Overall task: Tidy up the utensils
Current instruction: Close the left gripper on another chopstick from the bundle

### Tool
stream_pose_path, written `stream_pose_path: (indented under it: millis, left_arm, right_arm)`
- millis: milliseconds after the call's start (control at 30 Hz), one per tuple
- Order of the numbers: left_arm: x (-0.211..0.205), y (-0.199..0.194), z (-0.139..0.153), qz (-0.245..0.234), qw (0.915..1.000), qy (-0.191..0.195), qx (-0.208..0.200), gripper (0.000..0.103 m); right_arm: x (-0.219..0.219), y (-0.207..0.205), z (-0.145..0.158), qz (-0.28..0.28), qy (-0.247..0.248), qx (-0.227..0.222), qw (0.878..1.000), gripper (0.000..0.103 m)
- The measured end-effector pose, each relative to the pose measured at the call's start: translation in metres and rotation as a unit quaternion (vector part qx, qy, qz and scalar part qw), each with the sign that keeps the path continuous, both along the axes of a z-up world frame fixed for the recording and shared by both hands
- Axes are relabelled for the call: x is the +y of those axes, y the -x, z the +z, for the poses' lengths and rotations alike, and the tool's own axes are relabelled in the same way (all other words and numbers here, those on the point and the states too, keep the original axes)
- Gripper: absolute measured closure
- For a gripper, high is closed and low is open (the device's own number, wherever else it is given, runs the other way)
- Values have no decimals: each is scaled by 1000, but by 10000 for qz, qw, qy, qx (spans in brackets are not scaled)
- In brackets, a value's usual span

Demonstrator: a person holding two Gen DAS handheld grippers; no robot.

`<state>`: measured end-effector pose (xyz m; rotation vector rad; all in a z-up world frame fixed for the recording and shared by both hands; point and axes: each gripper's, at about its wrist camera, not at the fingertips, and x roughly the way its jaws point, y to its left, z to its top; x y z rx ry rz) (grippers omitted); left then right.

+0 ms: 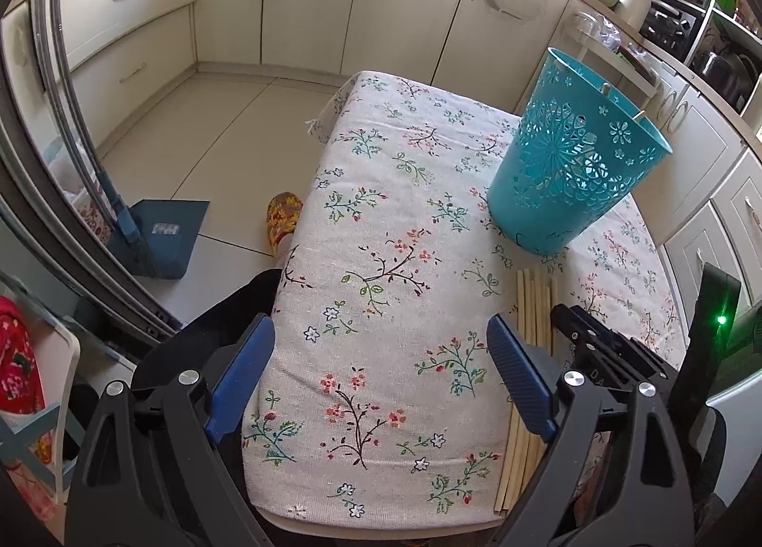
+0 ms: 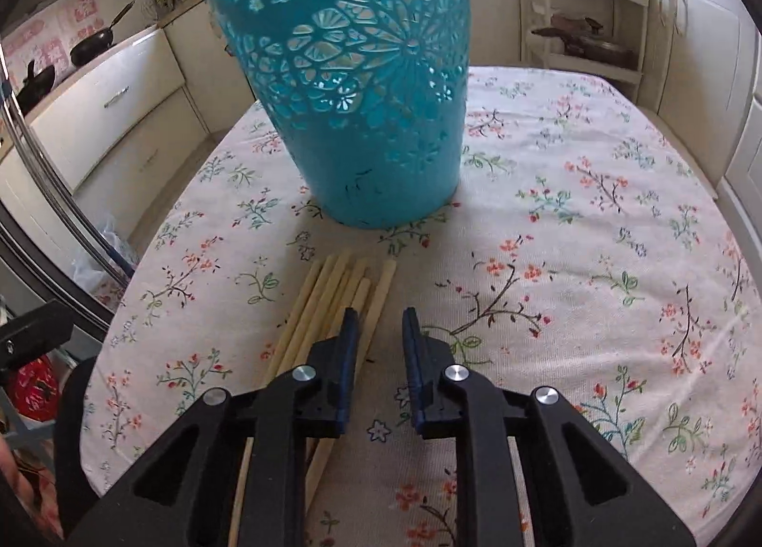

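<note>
Basket: the teal basket [image 2: 362, 99] stands upright at 12 o'clock of the right gripper [image 2: 378, 323], blocking the straight path.
Chopsticks: a bundle of chopsticks [image 2: 333, 304] lies at 11 o'clock, between gripper and basket, partly under its left finger.
Free room: bare floral tablecloth [image 2: 595, 237] from 1 to 3 o'clock.
Left gripper [image 1: 381, 342]: open cloth at 12 o'clock; basket [image 1: 576, 161] at 1 o'clock.

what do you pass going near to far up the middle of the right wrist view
right gripper → chopsticks lying on the tablecloth → teal basket → bare stretch of tablecloth → white shelf rack against the cabinets
</note>
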<state>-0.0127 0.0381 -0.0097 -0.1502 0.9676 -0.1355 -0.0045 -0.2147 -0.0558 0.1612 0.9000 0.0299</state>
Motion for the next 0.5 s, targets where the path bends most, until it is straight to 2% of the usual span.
stream_pose_path:
  millis: [100,167,333,500]
  left_arm:
    - [-6,-3,-4,-85,9999,-35,64,16]
    - [-14,-7,-9,-216,9997,-105,108,16]
    - [-41,-20,-20,-539,9978,-352,178,16]
    - [-72,-36,-35,-771,9952,-555,256,16]
  right_arm:
    - [-1,2,0,71,87,15,9999,84]
    - [0,2,1,242,263,75,9993,93]
    - [-18,10,2,403,479,146,9979,93]
    - [-41,17,-2,291,-66,-32,9996,94]
